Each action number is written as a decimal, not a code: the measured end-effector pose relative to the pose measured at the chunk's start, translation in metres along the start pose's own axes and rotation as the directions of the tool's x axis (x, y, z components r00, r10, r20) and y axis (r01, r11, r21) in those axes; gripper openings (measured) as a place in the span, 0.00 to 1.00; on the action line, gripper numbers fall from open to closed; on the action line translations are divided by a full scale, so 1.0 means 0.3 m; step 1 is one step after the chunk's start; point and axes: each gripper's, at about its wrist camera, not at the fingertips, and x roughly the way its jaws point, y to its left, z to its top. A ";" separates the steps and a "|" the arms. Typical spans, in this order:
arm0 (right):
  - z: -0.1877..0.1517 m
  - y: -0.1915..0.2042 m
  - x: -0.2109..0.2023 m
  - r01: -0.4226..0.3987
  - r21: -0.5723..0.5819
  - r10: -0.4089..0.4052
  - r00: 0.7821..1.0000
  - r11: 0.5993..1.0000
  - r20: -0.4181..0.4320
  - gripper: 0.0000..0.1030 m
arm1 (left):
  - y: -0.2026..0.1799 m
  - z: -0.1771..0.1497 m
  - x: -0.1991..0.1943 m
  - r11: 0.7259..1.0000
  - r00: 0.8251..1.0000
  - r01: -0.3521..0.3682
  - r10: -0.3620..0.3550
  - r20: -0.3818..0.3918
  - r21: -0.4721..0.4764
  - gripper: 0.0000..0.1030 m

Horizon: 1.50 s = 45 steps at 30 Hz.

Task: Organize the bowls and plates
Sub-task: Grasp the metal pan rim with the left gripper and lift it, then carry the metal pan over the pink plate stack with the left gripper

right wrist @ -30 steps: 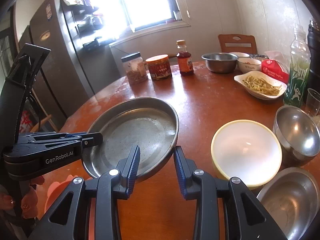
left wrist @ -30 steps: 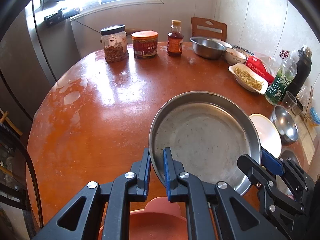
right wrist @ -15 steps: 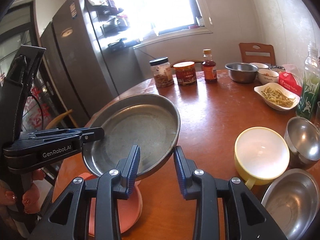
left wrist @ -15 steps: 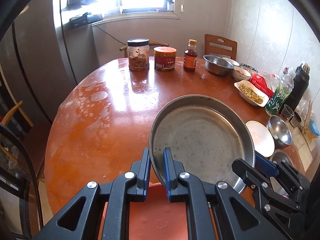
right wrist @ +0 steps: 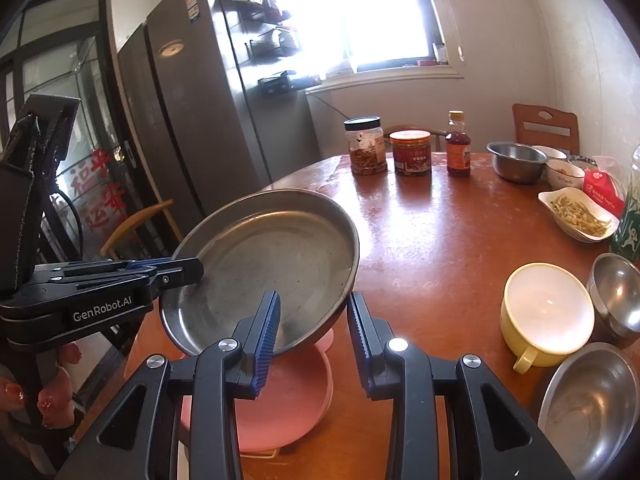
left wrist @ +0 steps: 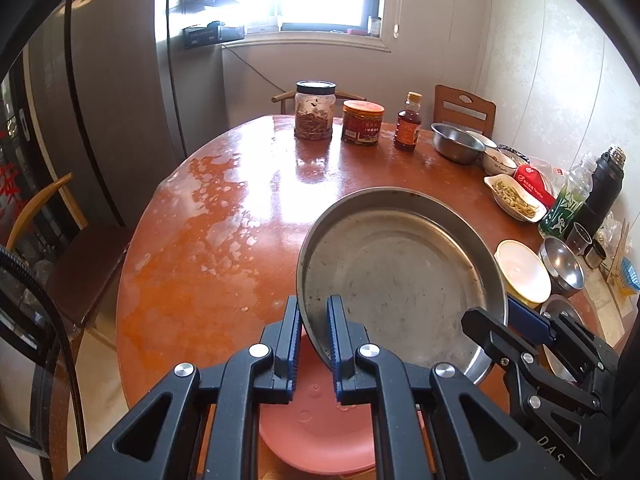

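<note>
My left gripper (left wrist: 314,338) is shut on the near rim of a large steel plate (left wrist: 396,276) and holds it tilted in the air above a pink plate (left wrist: 316,432) at the table's front edge. The steel plate (right wrist: 268,264) and pink plate (right wrist: 288,392) also show in the right wrist view. My right gripper (right wrist: 314,328) is open, its jaws standing either side of the steel plate's rim, not clamping it. A yellow cup-bowl (right wrist: 548,312) and two steel bowls (right wrist: 616,292) (right wrist: 592,404) sit to the right.
The round wooden table (left wrist: 240,208) carries two jars (left wrist: 314,110), a sauce bottle (left wrist: 408,128), a steel bowl (left wrist: 456,142), dishes of food (left wrist: 516,196), a green bottle and a black flask (left wrist: 604,196) at the back and right. A fridge (right wrist: 208,120) and chair stand left.
Both grippers rose and pulled back from the table. The steel plate went up with the left gripper, uncovering the pink plate beneath it.
</note>
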 end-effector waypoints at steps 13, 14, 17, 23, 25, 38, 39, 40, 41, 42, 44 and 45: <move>-0.037 0.033 0.018 -0.036 -0.054 0.035 0.999 0.998 -0.022 0.35 | 0.041 -0.100 -0.021 0.997 0.999 -0.035 0.035 0.001 -0.066 0.12; -0.040 0.037 0.020 -0.037 -0.060 0.036 0.999 0.997 -0.024 0.35 | 0.045 -0.109 -0.020 0.996 0.999 -0.041 0.041 0.002 -0.076 0.12; -0.051 0.041 0.031 -0.039 -0.076 0.037 0.999 0.996 -0.034 0.35 | 0.048 -0.122 -0.013 0.994 0.999 -0.044 0.044 0.004 -0.095 0.13; -0.073 0.047 0.053 -0.054 -0.104 0.048 0.997 0.993 -0.060 0.35 | 0.045 -0.164 -0.006 0.990 0.996 -0.082 0.084 0.008 -0.110 0.13; -0.084 0.052 0.061 -0.054 -0.115 0.046 0.996 0.992 -0.071 0.35 | 0.048 -0.179 -0.003 0.990 0.996 -0.087 0.089 0.009 -0.113 0.13; -0.140 0.048 0.118 -0.065 -0.134 0.048 0.991 0.989 -0.128 0.35 | 0.061 -0.244 0.062 0.984 0.995 -0.098 0.096 -0.023 -0.150 0.14; -0.144 0.048 0.123 -0.067 -0.136 0.049 0.990 0.988 -0.132 0.35 | 0.064 -0.247 0.063 0.983 0.995 -0.100 0.097 -0.023 -0.153 0.14; -0.147 0.048 0.127 -0.068 -0.136 0.050 0.990 0.988 -0.135 0.35 | 0.067 -0.249 0.063 0.983 0.995 -0.101 0.099 -0.023 -0.155 0.14; -0.149 0.050 0.132 -0.068 -0.139 0.049 0.989 0.988 -0.137 0.35 | 0.066 -0.253 0.064 0.982 0.994 -0.106 0.104 -0.021 -0.155 0.14; -0.150 0.053 0.137 -0.067 -0.145 0.047 0.989 0.987 -0.141 0.35 | 0.063 -0.256 0.066 0.982 0.994 -0.109 0.108 -0.020 -0.154 0.14; -0.158 0.056 0.146 -0.068 -0.154 0.045 0.987 0.986 -0.151 0.35 | 0.063 -0.262 0.070 0.981 0.993 -0.118 0.116 -0.019 -0.153 0.14; -0.162 0.057 0.151 -0.069 -0.157 0.044 0.987 0.985 -0.154 0.35 | 0.064 -0.263 0.072 0.981 0.993 -0.118 0.117 -0.019 -0.155 0.14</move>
